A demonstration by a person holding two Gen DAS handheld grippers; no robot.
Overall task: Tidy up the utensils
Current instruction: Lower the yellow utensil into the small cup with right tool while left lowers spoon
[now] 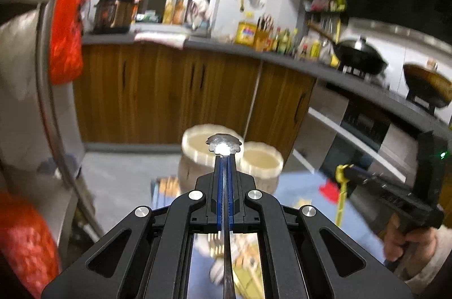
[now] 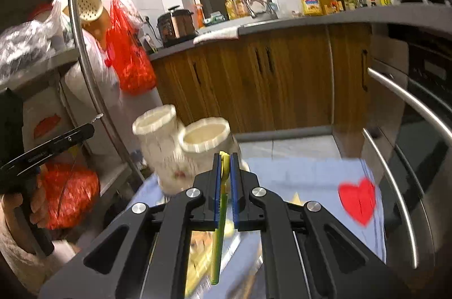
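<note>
My left gripper is shut on a thin metal utensil. Its scalloped handle end sticks out past the blue pads, and the rest hangs down under the jaws. Just beyond stand two cream cylindrical holders, open at the top. My right gripper is shut on a yellow-green plastic utensil that hangs below it, close to the same holders. Each gripper shows in the other's view: the right gripper with its yellow utensil, and the left gripper with the metal tip.
The holders stand on a blue cloth with a red heart; blurred utensils lie below the grippers. A metal rack with red bags is at the left, an oven's handles at the right, and wooden cabinets lie behind.
</note>
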